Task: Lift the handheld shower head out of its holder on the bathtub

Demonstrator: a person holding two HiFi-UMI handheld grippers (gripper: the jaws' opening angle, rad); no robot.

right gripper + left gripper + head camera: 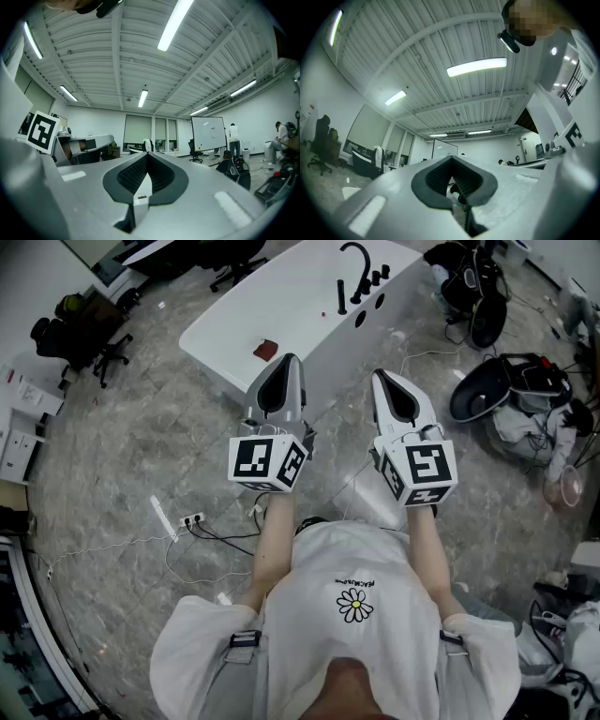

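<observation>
Office chairs [89,338] are standing at the far left edge of the grey stone floor [141,446]. A white power strip [191,518] is lying on the floor with cables running from it, left of the person's legs.

The left gripper [283,371] is being held out in front of the person's white shirt [352,601], tilted slightly upward. Its jaws are pressed together, and nothing is sitting between the ribbed pads. Its marker cube [267,462] is facing the head camera.

The white bathtub [234,310] is standing ahead of both grippers, well apart from them. A small dark-red object [265,350] is lying on the tub's white surface near its near edge. At the tub's far right end, the handheld shower head [341,296] is standing upright in its holder as a slim black rod. It is sitting just left of the black arched spout [359,261] and the black knobs [376,278]. Neither gripper is touching the shower head.

The right gripper [386,382] is being held level beside the left one. Its jaws are also pressed together and are holding nothing.

Dark bags [525,381] and cables are lying on the floor at the right edge.
</observation>
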